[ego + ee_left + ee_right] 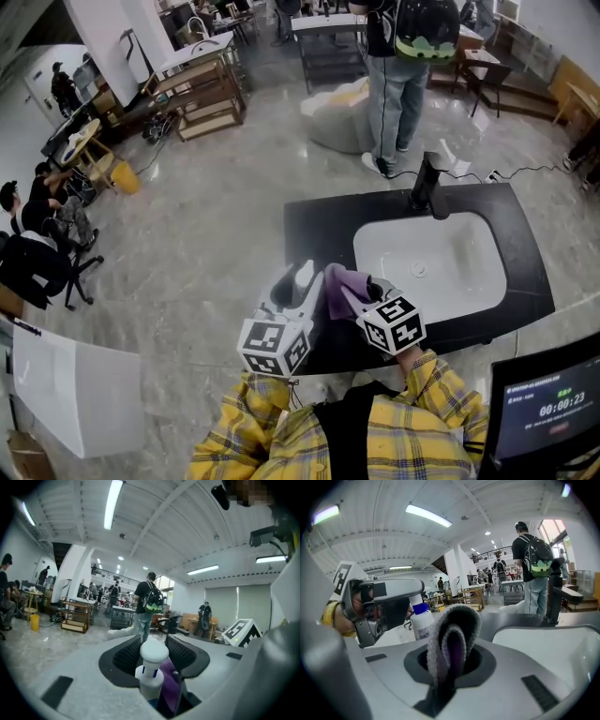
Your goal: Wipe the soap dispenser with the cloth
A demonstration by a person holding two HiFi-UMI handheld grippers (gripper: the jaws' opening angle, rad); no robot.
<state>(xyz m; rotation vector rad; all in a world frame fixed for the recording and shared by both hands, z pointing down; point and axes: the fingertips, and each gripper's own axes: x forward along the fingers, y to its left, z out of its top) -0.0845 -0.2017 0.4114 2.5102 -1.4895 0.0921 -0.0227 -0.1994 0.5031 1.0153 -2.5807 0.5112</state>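
The soap dispenser [151,667], a white bottle with a blue collar and a round pump head, stands upright between the jaws of my left gripper [152,654], which is shut on it. Seen from the right gripper view, the dispenser [423,620] hangs under the left gripper [389,604], its base hidden. A folded grey and purple cloth [452,641] sticks up out of my right gripper [450,660], which is shut on it. In the head view the cloth [339,286] lies right beside the dispenser [303,275], above the near edge of the black counter [319,230].
A white sink basin [441,262] with a black faucet [427,187] is set into the counter to the right. A person with a backpack [394,84] stands beyond it. A monitor [548,403] sits at the lower right. Shelves and seated people are far off on the left.
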